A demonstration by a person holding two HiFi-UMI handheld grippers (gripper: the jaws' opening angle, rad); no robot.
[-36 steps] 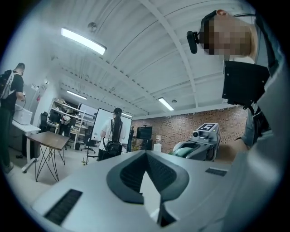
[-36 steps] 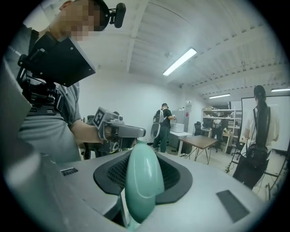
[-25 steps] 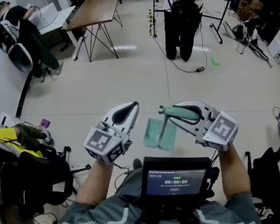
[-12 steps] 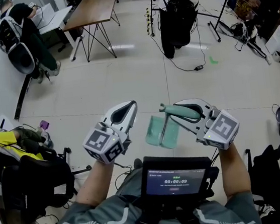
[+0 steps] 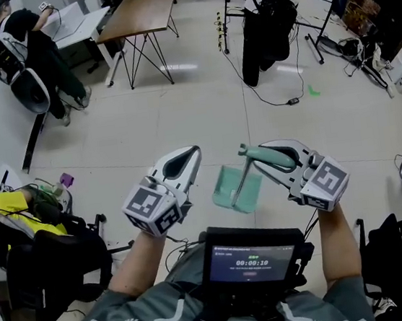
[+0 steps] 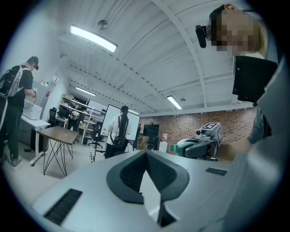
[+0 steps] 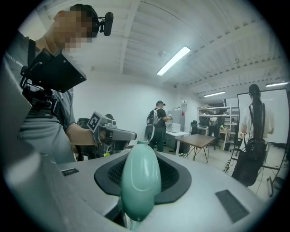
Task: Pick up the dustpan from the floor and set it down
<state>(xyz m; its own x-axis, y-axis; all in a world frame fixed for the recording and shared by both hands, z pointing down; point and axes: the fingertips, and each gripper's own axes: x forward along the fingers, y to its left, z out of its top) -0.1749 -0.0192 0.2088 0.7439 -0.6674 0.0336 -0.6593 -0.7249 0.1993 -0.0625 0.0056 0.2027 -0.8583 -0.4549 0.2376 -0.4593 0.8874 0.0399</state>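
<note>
Two tongs sit mid-frame: my right tongs point(image 5: 259, 158) pinch the handle point(image 7: 140, 181) of the green dustpan point(image 5: 237, 188), which hangs clear of the floor point(image 5: 181, 115); my left tongs point(image 5: 190, 157) are pressed together, empty. With the pan dangling below that single grip, it could swivel or slip and drop.

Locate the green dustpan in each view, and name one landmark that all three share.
Head view: centre, dustpan hanging from the right tongs.
Left gripper view: right of centre, dustpan a small green patch.
Right gripper view: bottom centre, dustpan handle in the right tongs.
Shared landmark: the wooden table.
</note>
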